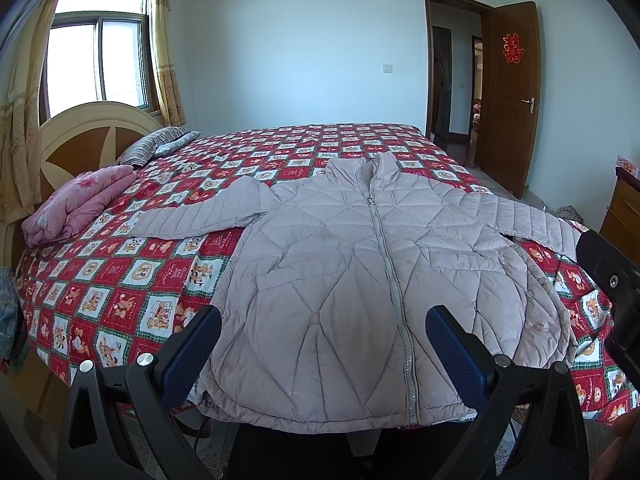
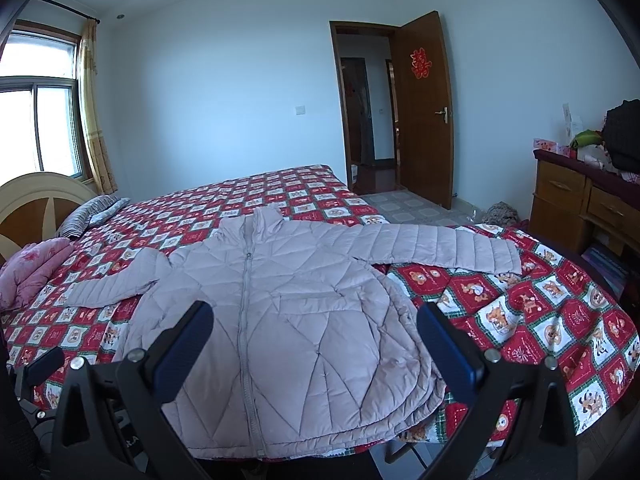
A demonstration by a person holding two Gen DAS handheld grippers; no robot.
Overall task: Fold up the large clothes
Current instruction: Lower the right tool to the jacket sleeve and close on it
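While the pale quilted jacket (image 1: 344,280) lies flat, zipped, sleeves spread, on the red patterned bed (image 1: 120,280), the left hand-held gripper (image 1: 324,344) and right hand-held gripper (image 2: 316,344) hover level above its hem, fingers spread wide, grasping nothing

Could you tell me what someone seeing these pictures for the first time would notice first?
A pale pink quilted jacket lies flat and zipped on the near side of the bed, sleeves spread to both sides. Under it, the loud red checked bedspread covers the whole bed. Both tongs, left and right, hang open above the jacket's hem, touching nothing.
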